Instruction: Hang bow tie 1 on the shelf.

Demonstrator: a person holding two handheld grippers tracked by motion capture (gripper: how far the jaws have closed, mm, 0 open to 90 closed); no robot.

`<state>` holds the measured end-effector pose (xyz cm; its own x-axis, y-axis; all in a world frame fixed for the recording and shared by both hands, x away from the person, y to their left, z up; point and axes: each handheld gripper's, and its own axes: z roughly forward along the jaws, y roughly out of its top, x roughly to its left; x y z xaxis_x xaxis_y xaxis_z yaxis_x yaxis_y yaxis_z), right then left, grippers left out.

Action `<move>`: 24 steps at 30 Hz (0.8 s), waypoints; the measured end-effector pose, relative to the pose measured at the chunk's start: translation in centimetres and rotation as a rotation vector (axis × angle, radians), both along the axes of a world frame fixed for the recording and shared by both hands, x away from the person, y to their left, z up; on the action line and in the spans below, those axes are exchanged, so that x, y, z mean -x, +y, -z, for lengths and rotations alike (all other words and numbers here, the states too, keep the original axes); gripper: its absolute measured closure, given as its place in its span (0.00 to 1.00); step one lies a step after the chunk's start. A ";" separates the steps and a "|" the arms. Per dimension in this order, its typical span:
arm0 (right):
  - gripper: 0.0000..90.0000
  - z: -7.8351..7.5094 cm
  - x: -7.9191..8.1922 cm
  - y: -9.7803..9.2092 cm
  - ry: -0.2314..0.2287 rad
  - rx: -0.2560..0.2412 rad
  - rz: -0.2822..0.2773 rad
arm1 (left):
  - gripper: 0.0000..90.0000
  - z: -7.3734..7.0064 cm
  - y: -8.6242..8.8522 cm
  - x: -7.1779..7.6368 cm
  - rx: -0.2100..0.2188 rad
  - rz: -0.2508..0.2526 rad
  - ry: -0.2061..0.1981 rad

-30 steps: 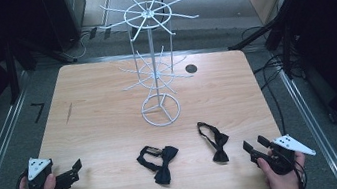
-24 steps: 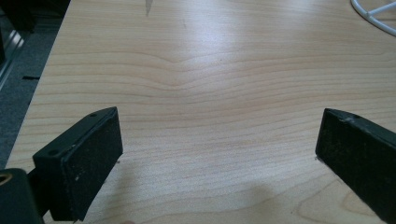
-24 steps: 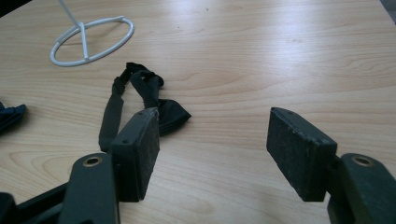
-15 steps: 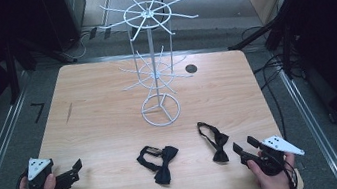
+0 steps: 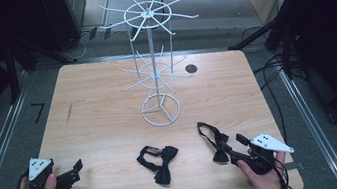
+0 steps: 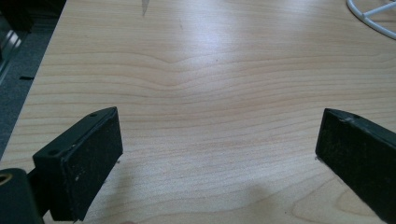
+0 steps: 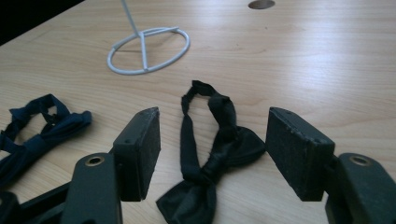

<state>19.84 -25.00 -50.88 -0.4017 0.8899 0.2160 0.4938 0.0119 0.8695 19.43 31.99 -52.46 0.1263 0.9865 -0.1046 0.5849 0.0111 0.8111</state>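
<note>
Two black bow ties lie near the table's front edge: one in the middle (image 5: 160,159) and one to its right (image 5: 215,140). My right gripper (image 5: 235,150) is open, low over the table, and its jaws straddle the knot end of the right bow tie (image 7: 219,144) without closing on it. In the right gripper view the middle bow tie (image 7: 42,130) lies off to the left. At the front left, my left gripper (image 5: 74,171) is open over bare wood (image 6: 215,154) and holds nothing.
A white wire display stand (image 5: 155,71) with two tiers of hooks stands at the table's centre on a ring base (image 7: 149,49). A dark round cable hole (image 5: 191,69) sits behind it to the right. Black cables and metal rails run along the floor beside the table.
My right gripper has moved left and forward, so its jaws now flank the right bow tie. The left gripper and both bow ties have stayed put.
</note>
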 end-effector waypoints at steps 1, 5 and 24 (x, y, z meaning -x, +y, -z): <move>0.41 -0.1 0.0 0.2 -0.002 -0.004 -0.005 | 0.01 0.0 0.0 0.0 0.000 0.000 0.000; 0.42 -0.3 -0.2 1.1 0.005 -0.022 -0.023 | 0.01 0.0 0.0 0.0 0.000 -0.001 0.001; 0.53 -0.3 -1.6 7.1 0.028 -0.002 -0.152 | 0.01 0.0 0.0 0.0 0.002 0.001 0.001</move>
